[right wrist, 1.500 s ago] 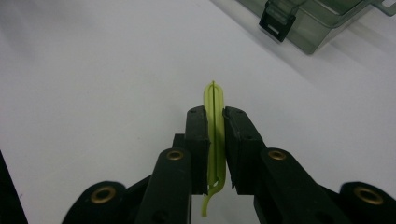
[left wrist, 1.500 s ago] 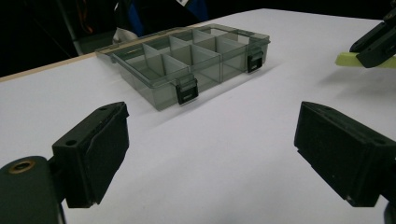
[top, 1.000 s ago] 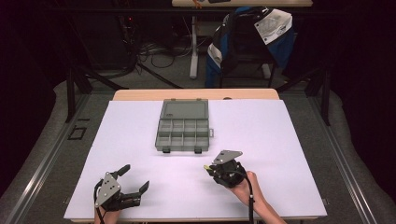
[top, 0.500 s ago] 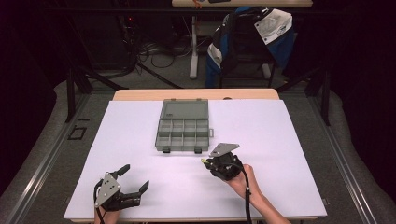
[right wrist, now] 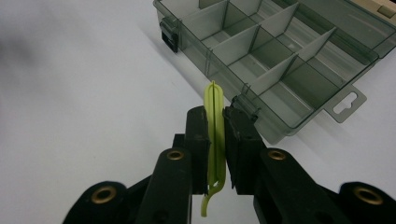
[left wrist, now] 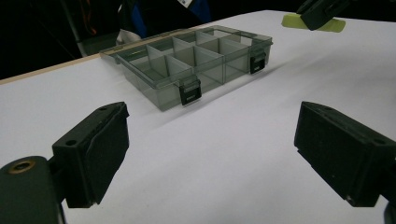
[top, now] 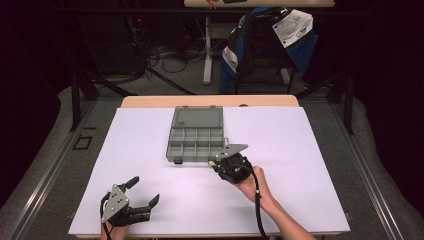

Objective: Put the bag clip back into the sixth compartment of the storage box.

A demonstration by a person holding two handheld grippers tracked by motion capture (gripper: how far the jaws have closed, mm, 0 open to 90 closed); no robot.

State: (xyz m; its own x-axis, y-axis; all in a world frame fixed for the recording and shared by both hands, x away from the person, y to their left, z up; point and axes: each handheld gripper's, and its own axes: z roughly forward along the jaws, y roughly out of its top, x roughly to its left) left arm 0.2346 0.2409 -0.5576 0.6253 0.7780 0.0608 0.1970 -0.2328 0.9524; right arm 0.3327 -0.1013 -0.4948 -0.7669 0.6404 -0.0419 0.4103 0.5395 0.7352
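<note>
Right claw [right wrist: 215, 151] clamped on thin yellow-green clip [right wrist: 214, 112], just off near right corner of open grey box [top: 196, 141], mid tabletop [top: 310, 150]. Left claw [top: 142, 192] spread wide, empty, at near left, well apart from box.

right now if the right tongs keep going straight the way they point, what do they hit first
Most likely the near wall of the open grey organizer box, by its right front latch. The right tongs hold a thin yellow-green clip whose tip would touch first; how much space is left is hard to judge.
</note>
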